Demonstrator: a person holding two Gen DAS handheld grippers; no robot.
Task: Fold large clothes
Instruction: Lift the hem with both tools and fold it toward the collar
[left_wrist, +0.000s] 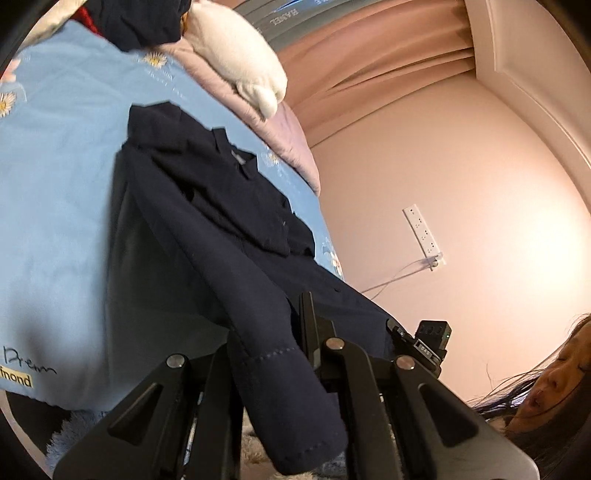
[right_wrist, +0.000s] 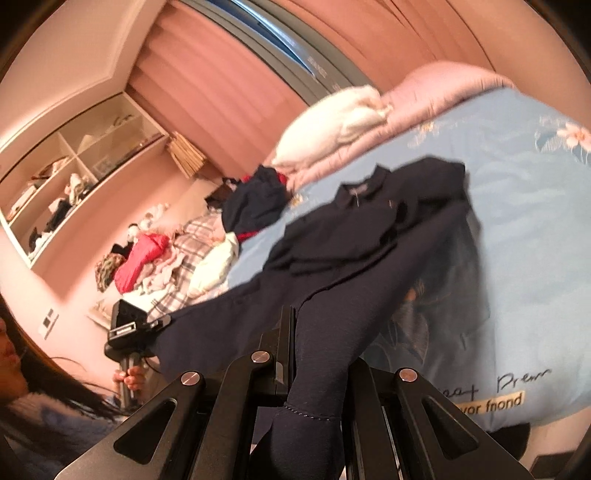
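We held a dark navy garment (left_wrist: 207, 229) by its lower edge, one corner in each gripper. The left gripper (left_wrist: 295, 354) had its fingers (left_wrist: 309, 332) clamped together on a stitched hem corner, which hung down between them toward the camera. The right gripper (right_wrist: 306, 354) had its fingers (right_wrist: 286, 332) pressed shut on the other hem corner in the same way, the cloth draping over and below the clamp.

The garment stretched away from both grips, raised at our end and sloping down to the bed (left_wrist: 55, 184). Its collar and upper part lay flat on the light blue floral bedsheet (right_wrist: 524, 240), sleeves rumpled beside the body. A white pillow (left_wrist: 236, 55) rested on a pink quilt (right_wrist: 443, 88) at the head of the bed. Near it sat another dark bundle of clothes (right_wrist: 255, 199), and farther off a heap of mixed laundry (right_wrist: 166, 258) lay below wall shelves (right_wrist: 74, 166).
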